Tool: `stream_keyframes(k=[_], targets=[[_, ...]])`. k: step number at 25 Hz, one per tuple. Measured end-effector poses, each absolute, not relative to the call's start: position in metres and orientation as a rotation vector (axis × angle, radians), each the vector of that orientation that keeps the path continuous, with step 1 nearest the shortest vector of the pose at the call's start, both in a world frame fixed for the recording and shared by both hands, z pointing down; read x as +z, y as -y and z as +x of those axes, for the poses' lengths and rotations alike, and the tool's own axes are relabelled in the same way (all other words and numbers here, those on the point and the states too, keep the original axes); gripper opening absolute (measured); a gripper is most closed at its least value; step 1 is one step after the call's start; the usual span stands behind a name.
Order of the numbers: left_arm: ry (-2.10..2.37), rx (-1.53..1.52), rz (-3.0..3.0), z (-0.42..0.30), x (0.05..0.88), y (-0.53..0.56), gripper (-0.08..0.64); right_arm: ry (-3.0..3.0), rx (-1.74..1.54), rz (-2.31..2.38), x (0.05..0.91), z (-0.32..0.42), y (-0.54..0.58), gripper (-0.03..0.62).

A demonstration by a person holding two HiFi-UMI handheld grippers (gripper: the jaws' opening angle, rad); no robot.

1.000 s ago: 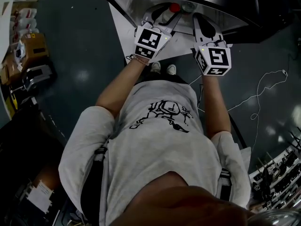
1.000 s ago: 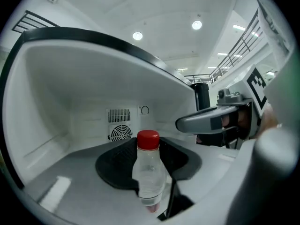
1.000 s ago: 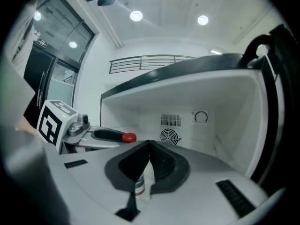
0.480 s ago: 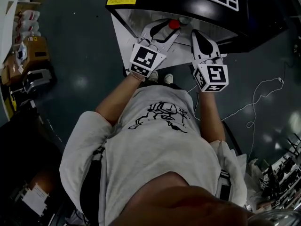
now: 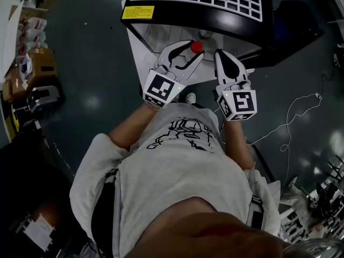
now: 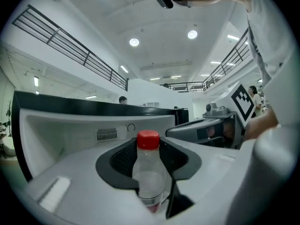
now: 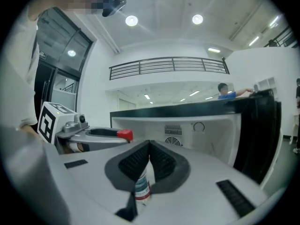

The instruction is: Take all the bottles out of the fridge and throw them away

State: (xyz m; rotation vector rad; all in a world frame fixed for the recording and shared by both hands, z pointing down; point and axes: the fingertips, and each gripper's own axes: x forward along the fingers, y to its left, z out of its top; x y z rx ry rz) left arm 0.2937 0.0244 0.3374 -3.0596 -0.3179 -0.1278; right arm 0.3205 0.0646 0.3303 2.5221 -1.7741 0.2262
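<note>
Left gripper clamped on red-capped bottle at the fridge mouth, right gripper pinched shut, labelled thing in its gap, maybe held; binning not yet done.

Clear bottle — red cap, upright, gripped

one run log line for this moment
left gripper: shut on bottle | right gripper: shut | fridge: open, ahead of both grippers

Nothing here is legible to me. The yellow label on the fridge ahead of my fingers has print too small, and the banded label between my right fingers is blurred.
</note>
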Motion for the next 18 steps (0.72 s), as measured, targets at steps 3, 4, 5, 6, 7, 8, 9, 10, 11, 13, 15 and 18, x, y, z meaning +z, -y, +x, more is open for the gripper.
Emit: stream_keyframes(k=[3,4,5,6,7,8,9,10,11,13,15,18], targets=[[0.316,-0.107,-3.049,0.288,0.328,-0.027,0.155,1.777,0.232,2.536,0.326,0.314,-0.07,0.009],[0.315,-0.101,-3.047,0.285,0.325,-0.029,0.155,1.778,0.233,2.541,0.325,0.312,-0.072,0.009],[0.312,-0.097,-3.047,0.283,0.322,-0.03,0.155,1.778,0.233,2.542,0.324,0.311,-0.074,0.009],[0.309,-0.095,-3.05,0.28,0.32,-0.03,0.155,1.778,0.231,2.537,0.323,0.309,-0.075,0.009],[0.305,-0.095,-3.055,0.278,0.319,-0.031,0.155,1.776,0.227,2.529,0.322,0.308,-0.075,0.009],[0.3,-0.095,-3.062,0.277,0.319,-0.031,0.155,1.771,0.221,2.521,0.322,0.308,-0.076,0.01],[0.296,-0.097,-3.068,0.276,0.319,-0.031,0.155,1.767,0.218,2.517,0.321,0.308,-0.077,0.009],[0.291,-0.1,-3.071,0.275,0.319,-0.031,0.155,1.764,0.217,2.517,0.321,0.309,-0.078,0.009],[0.285,-0.102,-3.073,0.274,0.318,-0.031,0.155,1.765,0.22,2.519,0.32,0.31,-0.078,0.009],[0.268,-0.104,-3.072,0.273,0.316,-0.03,0.155,1.774,0.218,2.517,0.318,0.311,-0.079,0.009],[0.25,-0.101,-3.074,0.273,0.314,-0.03,0.155,1.79,0.21,2.507,0.315,0.311,-0.079,0.009],[0.216,-0.1,-3.074,0.272,0.312,-0.032,0.155,1.824,0.199,2.482,0.312,0.311,-0.078,0.009]])
